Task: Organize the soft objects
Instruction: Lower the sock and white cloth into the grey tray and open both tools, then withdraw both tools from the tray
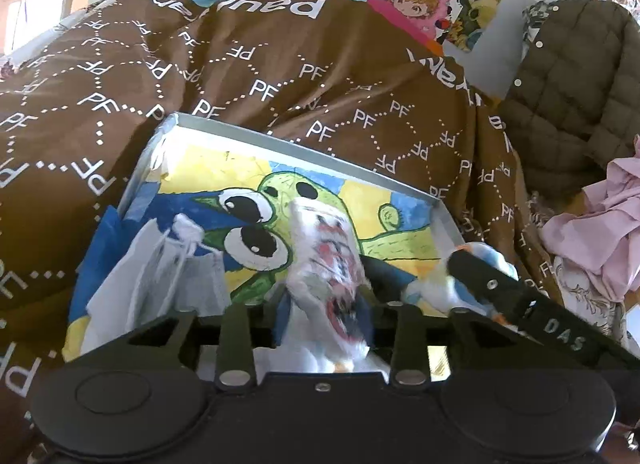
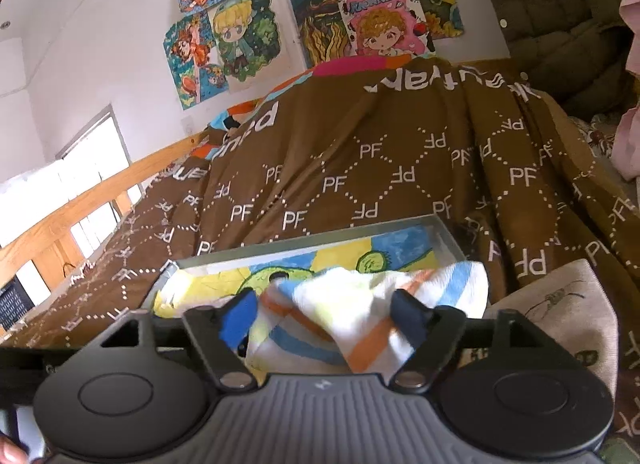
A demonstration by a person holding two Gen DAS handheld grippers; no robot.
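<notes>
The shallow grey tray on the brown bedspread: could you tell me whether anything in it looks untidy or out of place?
Yes. In the shallow grey tray, the white red-printed cloth and the striped white, blue and orange cloth lie crumpled, not folded. A white paper sheet hangs over its left edge.

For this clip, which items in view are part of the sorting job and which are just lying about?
In the job:
- shallow box
- patterned white cloth
- striped cloth
- left gripper
- right gripper

Lying about:
- brown blanket
- quilted jacket
- pink garment
- wall drawings
</notes>
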